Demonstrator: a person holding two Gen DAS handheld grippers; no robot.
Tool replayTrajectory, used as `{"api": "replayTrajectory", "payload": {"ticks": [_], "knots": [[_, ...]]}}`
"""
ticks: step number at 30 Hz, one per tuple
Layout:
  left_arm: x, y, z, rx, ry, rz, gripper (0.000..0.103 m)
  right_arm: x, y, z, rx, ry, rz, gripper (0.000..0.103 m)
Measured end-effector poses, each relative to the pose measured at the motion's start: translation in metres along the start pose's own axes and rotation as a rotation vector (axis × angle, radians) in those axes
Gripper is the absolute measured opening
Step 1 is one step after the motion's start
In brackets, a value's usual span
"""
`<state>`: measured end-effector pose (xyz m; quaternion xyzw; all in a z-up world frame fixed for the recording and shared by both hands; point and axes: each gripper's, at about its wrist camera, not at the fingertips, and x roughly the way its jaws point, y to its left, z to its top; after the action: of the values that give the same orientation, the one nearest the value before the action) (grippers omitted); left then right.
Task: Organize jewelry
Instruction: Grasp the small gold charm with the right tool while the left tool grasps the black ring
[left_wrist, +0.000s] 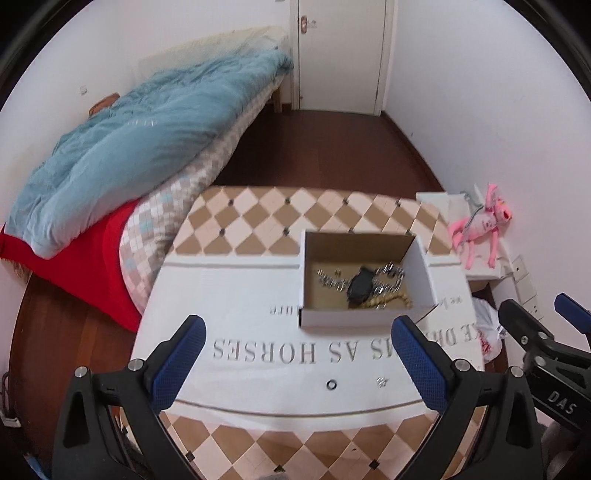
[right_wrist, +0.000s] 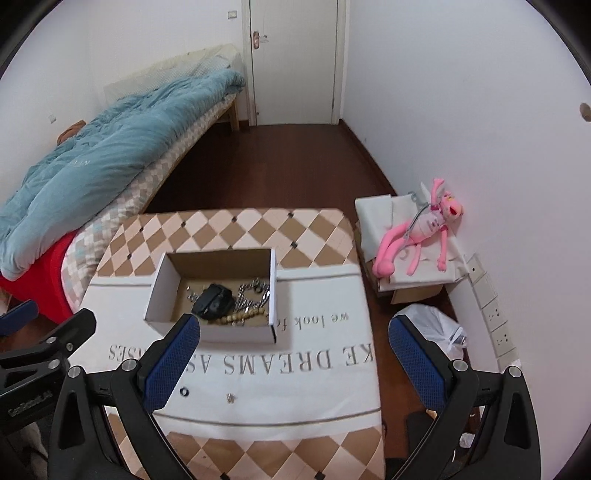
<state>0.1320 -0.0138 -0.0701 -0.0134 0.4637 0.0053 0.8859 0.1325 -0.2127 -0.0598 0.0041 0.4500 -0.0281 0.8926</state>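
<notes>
Jewelry (right_wrist: 236, 301) heaped in open cardboard box (right_wrist: 155, 291), box's long axis running left-right across white cloth (right_wrist: 314, 373), ring (right_wrist: 184, 391) loose nearby, left gripper (left_wrist: 299, 363) and right gripper (right_wrist: 295, 363) both spread wide, empty.

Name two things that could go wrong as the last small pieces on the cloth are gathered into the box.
1. The ring and the small silver piece lie flat on the white cloth; the wide-open right tongs may pinch cloth or flick them away.
2. The cardboard box looks light; a bump from the open left tongs could shove it.
</notes>
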Motion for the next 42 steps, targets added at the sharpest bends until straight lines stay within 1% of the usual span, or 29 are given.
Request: {"api": "replayTrajectory", "payload": {"ticks": [2,4,5,6,7,8,9,11,13,15,17,18,19,20,21,22,25,28,32,33,34,35,36,37,38,39,40,41,42], "knots": [[0.016,0.004,-0.012,-0.002,0.045,0.011,0.103,0.013,0.004,-0.012,-0.019,0.04,0.007,0.103],[0.037,0.009,-0.027,0.004,0.088,0.039,0.103,0.031,0.009,-0.028,-0.026,0.079,0.035,0.103],[0.049,0.012,-0.036,0.009,0.115,0.059,0.103,0.043,0.012,-0.038,-0.031,0.105,0.05,0.1],[0.059,0.014,-0.044,0.014,0.136,0.075,0.103,0.053,0.015,-0.045,-0.034,0.129,0.063,0.09],[0.071,0.018,-0.054,0.015,0.166,0.091,0.103,0.064,0.018,-0.054,-0.034,0.155,0.082,0.084],[0.08,0.021,-0.061,0.013,0.186,0.1,0.103,0.079,0.021,-0.064,-0.027,0.188,0.111,0.075],[0.091,0.024,-0.069,0.01,0.211,0.113,0.103,0.09,0.023,-0.073,-0.015,0.211,0.134,0.074],[0.103,0.028,-0.081,-0.004,0.244,0.119,0.103,0.107,0.03,-0.09,-0.008,0.228,0.166,0.073],[0.112,0.031,-0.091,-0.009,0.272,0.13,0.103,0.121,0.038,-0.101,-0.013,0.244,0.186,0.067],[0.117,0.033,-0.097,-0.014,0.284,0.13,0.103,0.132,0.046,-0.111,-0.021,0.259,0.202,0.055],[0.118,0.035,-0.101,-0.014,0.287,0.132,0.103,0.139,0.054,-0.117,-0.036,0.262,0.203,0.048],[0.119,0.035,-0.101,-0.014,0.289,0.13,0.103,0.137,0.058,-0.119,-0.059,0.228,0.195,0.044],[0.12,0.036,-0.102,-0.014,0.291,0.128,0.103,0.137,0.062,-0.121,-0.08,0.219,0.181,0.041],[0.12,0.035,-0.103,-0.012,0.292,0.128,0.103,0.136,0.066,-0.122,-0.104,0.21,0.159,0.032],[0.12,0.034,-0.103,-0.009,0.293,0.128,0.103,0.135,0.069,-0.124,-0.126,0.198,0.14,0.017],[0.121,0.033,-0.103,-0.007,0.293,0.127,0.103,0.135,0.07,-0.124,-0.138,0.193,0.134,0.011],[0.121,0.029,-0.103,-0.01,0.29,0.106,0.103,0.133,0.066,-0.125,-0.126,0.19,0.142,0.01],[0.12,0.021,-0.099,-0.023,0.28,0.053,0.102,0.128,0.048,-0.122,-0.074,0.183,0.143,0.008],[0.119,-0.002,-0.097,-0.021,0.27,-0.014,0.102,0.122,0.024,-0.116,-0.01,0.179,0.128,0.008],[0.12,-0.007,-0.096,-0.013,0.268,-0.022,0.1,0.121,0.018,-0.115,0.005,0.179,0.124,0.008],[0.12,-0.014,-0.097,-0.001,0.262,-0.026,0.093,0.121,0.013,-0.115,0.016,0.18,0.117,0.008],[0.12,-0.019,-0.097,0.013,0.26,-0.029,0.088,0.12,0.009,-0.114,0.025,0.18,0.11,0.008],[0.122,-0.026,-0.097,0.029,0.26,-0.03,0.079,0.121,0.006,-0.114,0.031,0.18,0.108,0.008],[0.123,-0.03,-0.098,0.04,0.261,-0.03,0.073,0.12,0.003,-0.114,0.038,0.181,0.106,0.008],[0.124,-0.034,-0.099,0.05,0.263,-0.031,0.071,0.121,0.001,-0.114,0.043,0.182,0.102,0.008],[0.124,-0.037,-0.099,0.054,0.263,-0.031,0.065,0.122,-0.001,-0.114,0.047,0.185,0.099,0.008],[0.124,-0.041,-0.1,0.062,0.26,-0.033,0.054,0.123,-0.002,-0.114,0.053,0.185,0.097,0.008],[0.124,-0.043,-0.1,0.07,0.26,-0.032,0.049,0.123,-0.005,-0.114,0.057,0.184,0.093,0.008],[0.125,-0.045,-0.099,0.075,0.26,-0.033,0.046,0.124,-0.006,-0.114,0.06,0.185,0.092,0.008]]}}
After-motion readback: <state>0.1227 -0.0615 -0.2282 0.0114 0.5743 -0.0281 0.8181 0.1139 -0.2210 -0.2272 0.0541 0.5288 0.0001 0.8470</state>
